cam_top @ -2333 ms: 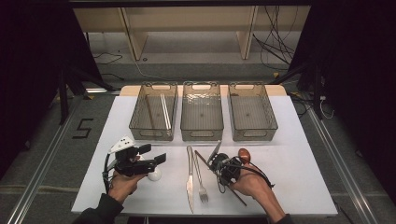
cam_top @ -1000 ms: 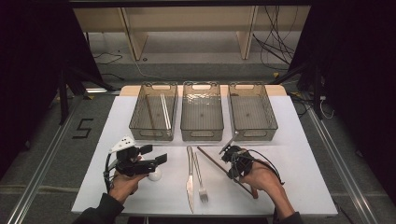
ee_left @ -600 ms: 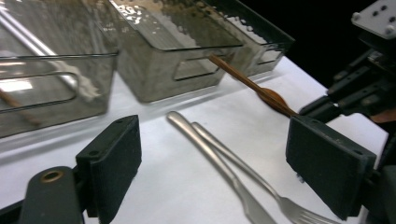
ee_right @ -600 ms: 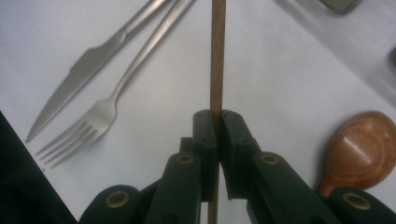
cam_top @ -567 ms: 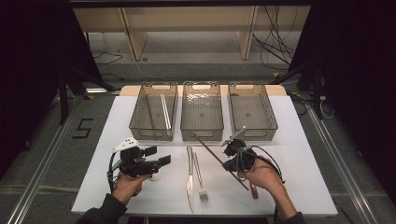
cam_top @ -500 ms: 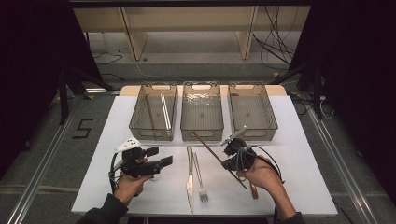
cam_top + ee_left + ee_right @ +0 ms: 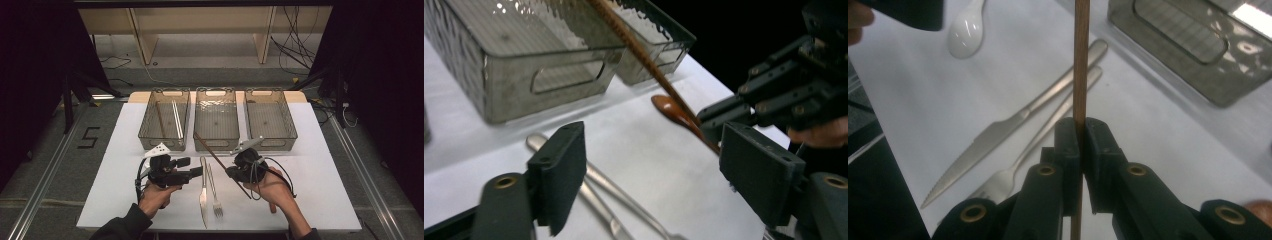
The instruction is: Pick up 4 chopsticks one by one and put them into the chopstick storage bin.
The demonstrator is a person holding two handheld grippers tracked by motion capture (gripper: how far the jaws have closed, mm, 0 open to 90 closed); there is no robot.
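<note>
Wooden stick pinched in my right tongs, lifted off the surface.

The stick is thin, stiff and light; it slants up toward the middle bin, held low on its length, so it may pivot. My left tongs have just been closing, with nothing between them, beside the knife and fork in front of that bin.

At a white table with 3 clear bins, the right gripper grips a brown chopstick; left gripper hovers near knife and fork.
</note>
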